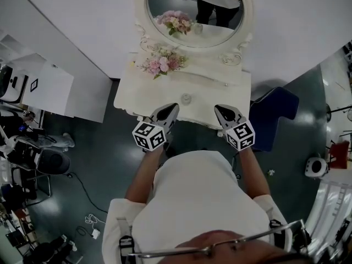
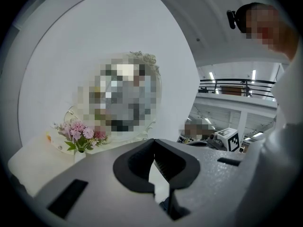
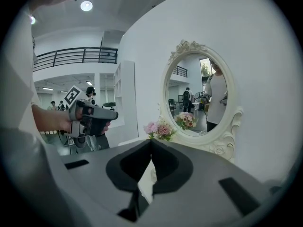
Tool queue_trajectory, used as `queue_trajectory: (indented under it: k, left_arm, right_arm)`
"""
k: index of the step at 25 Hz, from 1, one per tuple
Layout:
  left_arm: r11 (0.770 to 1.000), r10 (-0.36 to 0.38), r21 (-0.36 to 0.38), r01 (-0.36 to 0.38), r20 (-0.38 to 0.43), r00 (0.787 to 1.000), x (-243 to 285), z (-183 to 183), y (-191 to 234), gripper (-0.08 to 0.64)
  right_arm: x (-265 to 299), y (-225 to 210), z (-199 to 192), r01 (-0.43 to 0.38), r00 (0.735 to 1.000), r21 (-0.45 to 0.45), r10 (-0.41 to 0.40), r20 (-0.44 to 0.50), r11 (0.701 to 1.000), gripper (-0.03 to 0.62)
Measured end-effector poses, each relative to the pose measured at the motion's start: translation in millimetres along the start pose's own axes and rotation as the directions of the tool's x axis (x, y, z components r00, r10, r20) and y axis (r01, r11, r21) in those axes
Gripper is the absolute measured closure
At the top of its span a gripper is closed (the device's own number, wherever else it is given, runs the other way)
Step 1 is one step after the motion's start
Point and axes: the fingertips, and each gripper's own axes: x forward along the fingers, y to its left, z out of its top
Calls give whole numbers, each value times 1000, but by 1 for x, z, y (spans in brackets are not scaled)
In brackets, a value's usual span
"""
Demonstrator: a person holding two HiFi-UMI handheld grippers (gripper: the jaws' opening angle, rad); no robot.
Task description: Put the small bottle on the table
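Left gripper (image 1: 170, 109): jaws closed tip to tip, nothing between them; marker cube towards the person's body; held over the near edge of the dressing table (image 1: 212, 89). Right gripper (image 1: 221, 110): same condition, jaws fully together and empty, level with the left one and set apart from it (each gripper's own view shows the dark pads meeting at the tip with only pale table surface in the gap below). Small bottle (image 1: 186, 98): small, round and clear as seen from above, standing on the cream table top close to the front edge, in the gap between the two grippers and just beyond their tips, touched by neither. Flowers (image 1: 162, 62): pink and white bunch with green leaves, at the back left of the table top, at the foot of the mirror. Mirror (image 1: 195, 10): oval, in an ornate cream frame, upright at the rear of the table against a white wall; it reflects the flowers and the torso of a standing person. Blue seat (image 1: 275, 111): on the dark floor just right of the table. White cabinet (image 1: 52, 89): well to the left.
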Motion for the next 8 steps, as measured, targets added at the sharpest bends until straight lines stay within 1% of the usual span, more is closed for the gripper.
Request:
queue_trajectory:
  k: [8]
  left_arm:
    - [1000,4,-3,-4,-3,1000,1,-2,5,557]
  right_arm:
    - [4,-4,3,5,1000,5,-5,7,1000,586]
